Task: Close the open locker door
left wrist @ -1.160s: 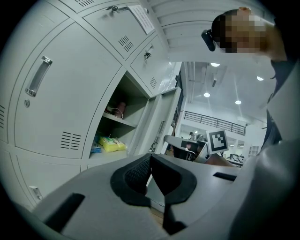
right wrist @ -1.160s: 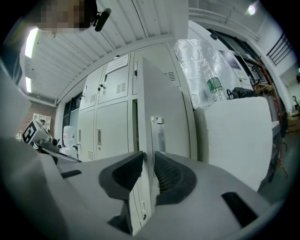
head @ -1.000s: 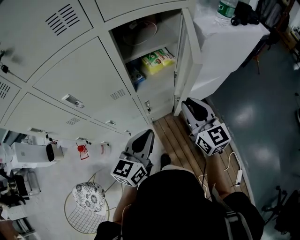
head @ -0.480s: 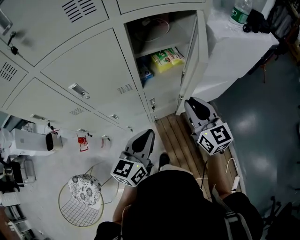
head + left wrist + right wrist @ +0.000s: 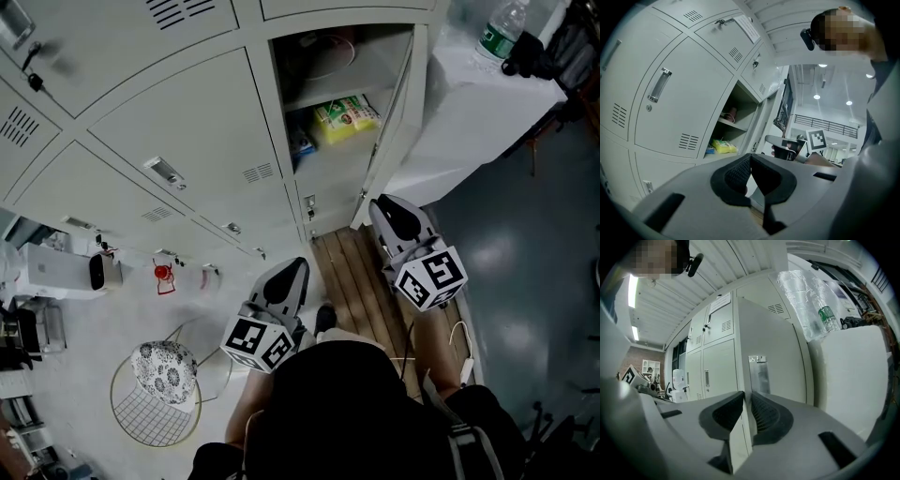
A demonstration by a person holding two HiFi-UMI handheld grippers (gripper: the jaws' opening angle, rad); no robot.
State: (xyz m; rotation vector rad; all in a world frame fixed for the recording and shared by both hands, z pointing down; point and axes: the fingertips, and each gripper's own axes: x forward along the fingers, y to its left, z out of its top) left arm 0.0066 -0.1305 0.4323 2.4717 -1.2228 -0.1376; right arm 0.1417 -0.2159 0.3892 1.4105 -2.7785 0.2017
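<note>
The open locker (image 5: 323, 94) shows at the top centre of the head view, with a yellow packet (image 5: 345, 117) and a blue item (image 5: 302, 142) on its lower shelf. Its grey door (image 5: 398, 122) stands swung out to the right. My right gripper (image 5: 384, 204) is shut, its tip just below the door's lower edge. In the right gripper view the door's outer face (image 5: 773, 362) and its handle plate (image 5: 759, 373) stand just beyond my right gripper (image 5: 746, 404). My left gripper (image 5: 295, 267) is shut and empty, lower left of the locker. The left gripper view looks over my left gripper (image 5: 751, 161) at the locker (image 5: 733, 131).
A white-covered table (image 5: 469, 112) with a water bottle (image 5: 497, 28) stands right of the door. Wooden slats (image 5: 361, 281) lie under the grippers. A wire basket (image 5: 164, 403) with a patterned cloth sits at the lower left, a white device (image 5: 56, 272) beside it. A cable (image 5: 464, 347) trails right.
The lockers have slid rightward in the head view as the head turned. Both grippers keep nearly the same places and stay shut. The door stands open as before.
</note>
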